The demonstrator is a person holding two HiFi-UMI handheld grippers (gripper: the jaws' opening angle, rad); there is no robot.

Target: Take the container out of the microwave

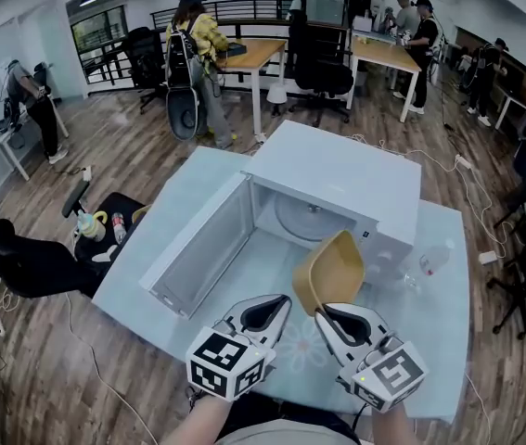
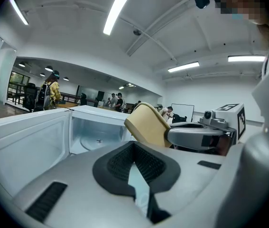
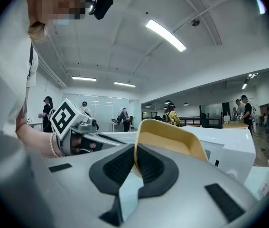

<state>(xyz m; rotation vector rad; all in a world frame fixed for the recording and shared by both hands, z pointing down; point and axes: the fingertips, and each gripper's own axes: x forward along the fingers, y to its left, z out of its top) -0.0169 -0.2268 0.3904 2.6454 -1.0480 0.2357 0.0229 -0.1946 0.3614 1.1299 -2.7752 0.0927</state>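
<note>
Pinching container (image 1: 328,272) rim, seemingly: right tongs (image 3: 135,163)

In the head view, the swung-out door (image 1: 198,248) of the microwave (image 1: 337,179) blocks 10 o'clock, the container (image 1: 329,272) pinched in the right hand-held gripper (image 1: 323,311) hangs before the cavity (image 1: 304,216) at 1, a bottle (image 1: 434,258) stands at 3, and open worktop (image 1: 429,341) lies between door and container.

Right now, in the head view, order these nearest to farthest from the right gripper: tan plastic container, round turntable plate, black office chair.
1. tan plastic container: gripped in the right gripper.
2. round turntable plate: inside the white microwave, ahead.
3. black office chair: beyond the table.
</note>
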